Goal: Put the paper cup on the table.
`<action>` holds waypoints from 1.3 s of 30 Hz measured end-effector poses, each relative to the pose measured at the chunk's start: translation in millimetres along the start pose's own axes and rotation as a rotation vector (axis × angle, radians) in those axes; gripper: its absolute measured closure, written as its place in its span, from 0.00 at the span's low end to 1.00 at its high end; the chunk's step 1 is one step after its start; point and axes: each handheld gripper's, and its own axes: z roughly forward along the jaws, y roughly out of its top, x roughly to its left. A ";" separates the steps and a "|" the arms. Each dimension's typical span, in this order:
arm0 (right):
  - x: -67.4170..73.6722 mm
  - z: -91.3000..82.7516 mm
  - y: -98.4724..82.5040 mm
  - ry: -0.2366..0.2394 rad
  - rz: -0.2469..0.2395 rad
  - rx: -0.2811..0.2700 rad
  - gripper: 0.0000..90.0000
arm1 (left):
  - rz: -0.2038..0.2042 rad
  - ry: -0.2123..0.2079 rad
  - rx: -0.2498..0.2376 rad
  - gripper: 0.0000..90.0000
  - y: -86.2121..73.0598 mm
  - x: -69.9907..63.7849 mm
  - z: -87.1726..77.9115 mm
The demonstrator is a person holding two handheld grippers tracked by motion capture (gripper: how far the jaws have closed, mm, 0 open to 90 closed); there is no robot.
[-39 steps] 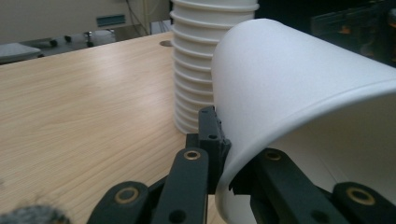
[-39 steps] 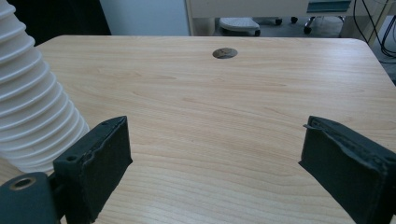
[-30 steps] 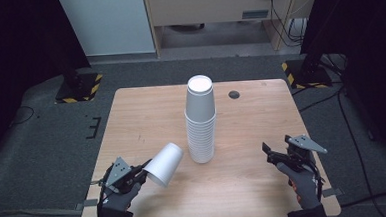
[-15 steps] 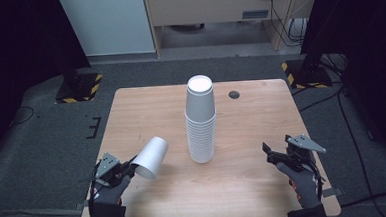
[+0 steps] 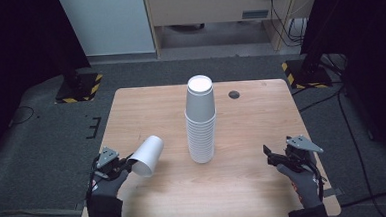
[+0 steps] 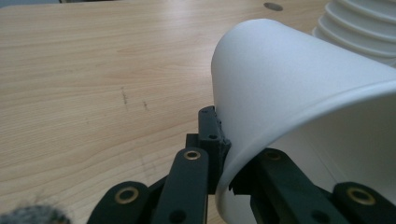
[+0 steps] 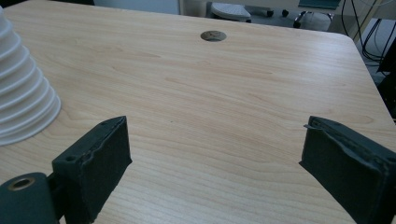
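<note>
Your left gripper (image 5: 125, 164) pinches the white cup (image 5: 147, 155) by its thin rim, near-left of the cup stack (image 5: 200, 120). A harder squeeze could crease the wall; a tilt could drop it. Right gripper (image 5: 271, 156) idles with jaws apart, empty.

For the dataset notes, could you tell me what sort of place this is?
Probably a lab recording station: a wooden table with a cable hole, dark curtains at both sides, and hazard-striped stand bases on grey carpet.
</note>
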 end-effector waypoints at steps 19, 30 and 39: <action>-0.6 0.5 -0.4 -0.006 -0.024 0.014 0.09 | 0.036 0.069 0.231 0.95 26.2 27.8 -17.4; -1.2 0.1 -0.4 -0.004 -0.024 0.013 0.09 | 0.064 0.096 0.415 0.95 43.9 36.1 -17.1; -0.9 0.2 -0.4 -0.003 -0.026 0.014 0.09 | 0.041 0.117 0.538 0.95 56.8 43.4 -20.2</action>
